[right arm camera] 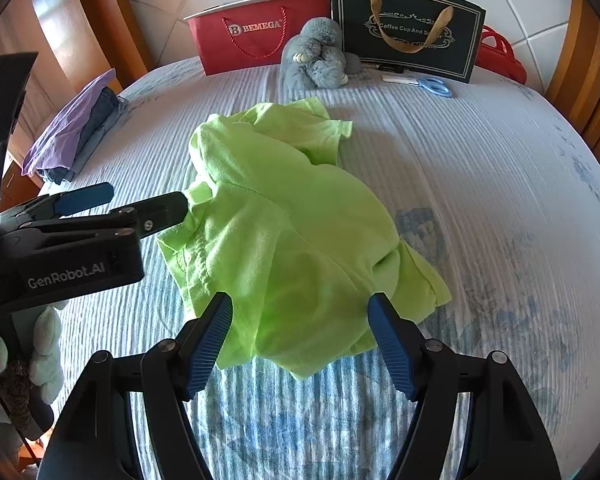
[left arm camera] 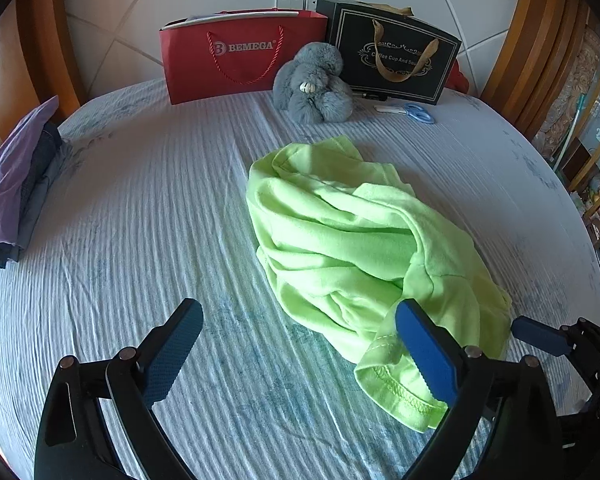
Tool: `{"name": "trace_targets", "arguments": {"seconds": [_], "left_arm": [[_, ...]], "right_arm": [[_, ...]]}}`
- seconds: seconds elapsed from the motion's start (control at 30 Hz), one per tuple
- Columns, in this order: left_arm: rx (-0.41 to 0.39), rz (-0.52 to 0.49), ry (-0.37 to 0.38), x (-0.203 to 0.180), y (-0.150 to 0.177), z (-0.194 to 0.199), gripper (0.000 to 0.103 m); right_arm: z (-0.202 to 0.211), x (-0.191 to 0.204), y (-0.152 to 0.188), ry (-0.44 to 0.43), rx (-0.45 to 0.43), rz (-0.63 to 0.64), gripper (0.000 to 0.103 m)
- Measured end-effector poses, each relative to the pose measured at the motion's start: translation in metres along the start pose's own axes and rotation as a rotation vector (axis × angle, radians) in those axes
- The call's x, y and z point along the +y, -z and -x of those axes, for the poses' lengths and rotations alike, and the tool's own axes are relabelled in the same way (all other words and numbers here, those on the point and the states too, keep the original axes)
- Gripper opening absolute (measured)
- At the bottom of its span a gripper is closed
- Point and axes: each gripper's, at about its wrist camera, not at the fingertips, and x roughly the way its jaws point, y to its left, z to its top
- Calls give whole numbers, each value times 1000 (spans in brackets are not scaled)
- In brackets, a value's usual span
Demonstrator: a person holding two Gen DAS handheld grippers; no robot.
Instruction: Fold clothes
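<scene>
A crumpled lime-green T-shirt (left arm camera: 352,240) lies in a heap on the blue-and-white striped bedspread (left arm camera: 140,208). My left gripper (left arm camera: 300,356) is open, low over the bed; its right finger touches the shirt's hemmed edge. In the right wrist view the shirt (right arm camera: 284,224) fills the middle, and my right gripper (right arm camera: 300,344) is open with its jaws astride the shirt's near edge. The left gripper shows there at the left (right arm camera: 132,204), one finger against the shirt's left edge. The right gripper's finger (left arm camera: 540,336) shows at the right of the left wrist view.
A pile of folded purple and dark clothes (left arm camera: 16,192) sits at the bed's left edge. At the headboard stand a red BEMEGA bag (left arm camera: 240,56), a black gift bag (left arm camera: 396,56), a grey plush toy (left arm camera: 312,84) and blue scissors (left arm camera: 416,112).
</scene>
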Motion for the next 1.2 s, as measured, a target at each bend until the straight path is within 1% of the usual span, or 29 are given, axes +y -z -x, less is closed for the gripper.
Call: {"name": "trace_targets", "arguments": {"seconds": [0.03, 0.07, 0.1, 0.13, 0.17, 0.2, 0.23, 0.27, 0.37, 0.43, 0.47, 0.5, 0.53, 0.57, 0.6, 0.63, 0.7, 0.87, 0.9, 0.93, 0.97, 1.0, 1.07, 1.13, 1.2], "left_arm": [[7, -7, 9, -3, -2, -4, 93], [16, -18, 25, -6, -4, -7, 82], [26, -29, 40, -9, -6, -10, 59], [35, -39, 56, -13, -8, -13, 46], [48, -47, 73, -15, -9, -16, 27], [49, -50, 82, -17, -10, -16, 12], [51, -54, 92, -19, -10, -17, 8], [52, -57, 101, -21, -10, -18, 7], [41, -60, 106, -20, -11, -9, 8], [31, -65, 117, -17, -12, 1, 15], [29, -75, 132, -16, -10, 6, 30], [22, -83, 141, -14, -9, 11, 47], [7, -85, 139, -13, -8, 16, 53], [-7, -87, 139, -12, -5, 22, 55], [-11, -92, 139, -12, -3, 23, 55], [-4, -95, 135, -11, 0, 23, 55], [4, -93, 112, -7, 5, 21, 55], [28, -60, 96, 7, 19, 17, 55], [31, -55, 92, 9, 21, 17, 55], [31, -50, 94, 11, 22, 17, 55], [32, -45, 97, 12, 23, 18, 55], [28, -45, 99, 12, 24, 18, 55], [17, -52, 108, 9, 24, 20, 55], [13, -62, 110, 5, 24, 19, 55], [16, -63, 121, 0, 21, 16, 55]], "right_arm": [[-4, 1, -1, -4, 8, 8, 70], [-7, 1, -2, -7, 16, 12, 66], [-10, 1, -2, -9, 24, 17, 61], [-11, -1, -3, -16, 25, 12, 46], [-11, -3, -3, -23, 27, 7, 38], [-12, -5, -4, -29, 28, 2, 36], [-12, -9, -4, -41, 26, -10, 31], [-12, -13, -4, -47, 25, -22, 27], [-4, -25, -5, -17, 3, -46, 27], [4, -32, -5, -3, -16, -56, 27], [8, -35, -5, 4, -26, -61, 27], [11, -36, -6, -10, -29, -57, 28], [14, -35, -6, -30, -31, -52, 35], [17, -32, -5, -48, -39, -48, 55], [18, -28, -4, -60, -48, -35, 63], [20, -23, -2, -71, -58, -21, 65], [19, -14, -1, -87, -63, -10, 65], [2, 8, -1, -100, -56, 44, 65], [-4, 12, -2, -108, -54, 63, 64], [-10, 16, -2, -117, -52, 82, 47], [-18, 16, -4, -98, -24, 90, 18], [-26, 16, -5, -80, 3, 97, 12], [-19, -3, -9, -69, -44, 33, 9], [1, -28, -15, 21, -126, -31, 8], [20, -62, -19, 91, -177, -109, 8]]}}
